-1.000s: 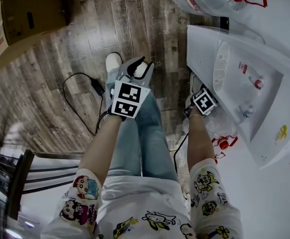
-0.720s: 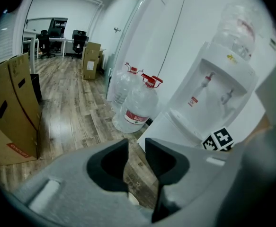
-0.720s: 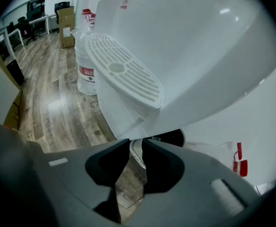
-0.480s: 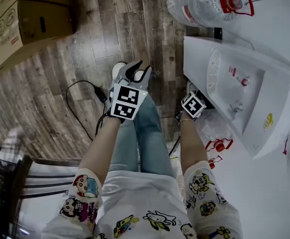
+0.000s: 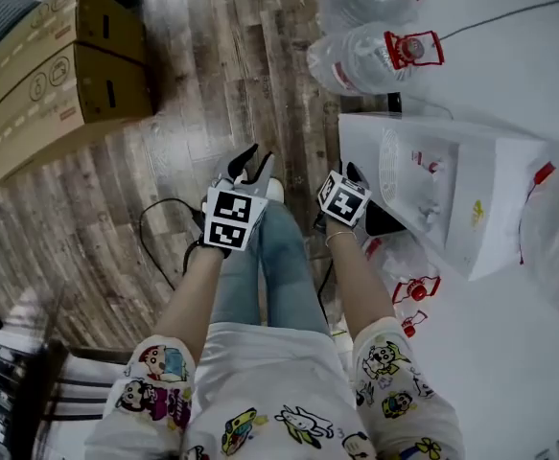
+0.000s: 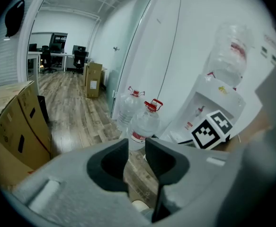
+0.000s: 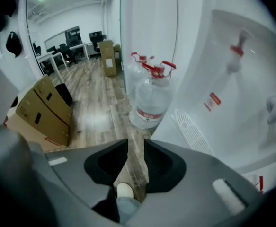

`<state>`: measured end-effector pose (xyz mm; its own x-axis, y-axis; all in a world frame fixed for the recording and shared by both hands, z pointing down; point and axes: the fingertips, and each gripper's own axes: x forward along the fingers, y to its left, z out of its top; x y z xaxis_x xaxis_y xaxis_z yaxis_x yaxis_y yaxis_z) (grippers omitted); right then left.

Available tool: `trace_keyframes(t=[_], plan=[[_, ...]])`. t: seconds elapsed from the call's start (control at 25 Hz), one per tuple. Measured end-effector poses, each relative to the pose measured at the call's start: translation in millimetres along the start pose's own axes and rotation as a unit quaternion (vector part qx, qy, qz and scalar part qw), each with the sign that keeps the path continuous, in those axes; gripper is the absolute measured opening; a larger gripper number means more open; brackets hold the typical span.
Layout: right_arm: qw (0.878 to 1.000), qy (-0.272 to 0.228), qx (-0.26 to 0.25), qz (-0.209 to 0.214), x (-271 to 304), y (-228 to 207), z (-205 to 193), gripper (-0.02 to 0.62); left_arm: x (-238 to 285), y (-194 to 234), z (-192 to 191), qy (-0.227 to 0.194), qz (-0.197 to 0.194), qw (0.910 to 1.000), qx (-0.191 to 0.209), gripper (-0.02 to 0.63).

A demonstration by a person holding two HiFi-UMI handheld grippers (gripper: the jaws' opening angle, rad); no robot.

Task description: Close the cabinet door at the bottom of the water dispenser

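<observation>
R hand-held gripper (image 7: 136,146) rose by boxy dispenser (image 5: 456,195), empty jaws opening.

The water dispenser (image 5: 432,190) is standing at the right of the head view, and the water bottles (image 5: 365,56) are sitting on the floor (image 5: 212,65) just beyond it. Two cardboard boxes (image 5: 58,75) are lying stacked at the far left, well apart from the dispenser. A cable (image 5: 143,226) is trailing across the floor between them, left of the person's legs (image 5: 269,266), and a chair (image 5: 30,381) is standing at the lower left.
</observation>
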<state>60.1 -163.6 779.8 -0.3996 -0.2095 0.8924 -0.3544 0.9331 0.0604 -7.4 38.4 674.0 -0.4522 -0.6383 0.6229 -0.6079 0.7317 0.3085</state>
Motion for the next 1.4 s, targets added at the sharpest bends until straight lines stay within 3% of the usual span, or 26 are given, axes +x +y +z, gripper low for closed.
trace_keyframes(t=[0.32,0.52,0.72,0.84,0.96,1.12,1.24,1.4], plan=[[0.990,-0.112,-0.001,0.085,-84,77,111,0.120,-63,15,70,-0.041,-0.007,0.9982,0.043,0.112],[0.972,-0.187,-0.021,0.138,-159,110,171,0.137,-110,19,125,-0.079,-0.012,0.9938,0.077,0.112],[0.953,-0.245,-0.043,0.175,-241,124,212,0.140,-152,12,174,-0.118,-0.021,0.9898,0.076,0.112],[0.936,-0.284,-0.056,0.201,-289,132,233,0.140,-175,5,204,-0.142,-0.024,0.9862,0.082,0.112],[0.915,-0.301,-0.063,0.260,-335,143,243,0.135,-199,-7,230,-0.171,-0.027,0.9815,0.082,0.111],[0.878,-0.334,-0.062,0.337,-396,153,252,0.117,-234,-22,256,-0.208,-0.031,0.9738,0.086,0.111],[0.853,-0.368,-0.077,0.363,-438,153,253,0.094,-261,-31,264,-0.228,-0.031,0.9688,0.093,0.109],[0.829,-0.408,-0.072,0.376,-478,141,249,0.054,-289,-40,267,-0.244,-0.029,0.9646,0.095,0.100]])
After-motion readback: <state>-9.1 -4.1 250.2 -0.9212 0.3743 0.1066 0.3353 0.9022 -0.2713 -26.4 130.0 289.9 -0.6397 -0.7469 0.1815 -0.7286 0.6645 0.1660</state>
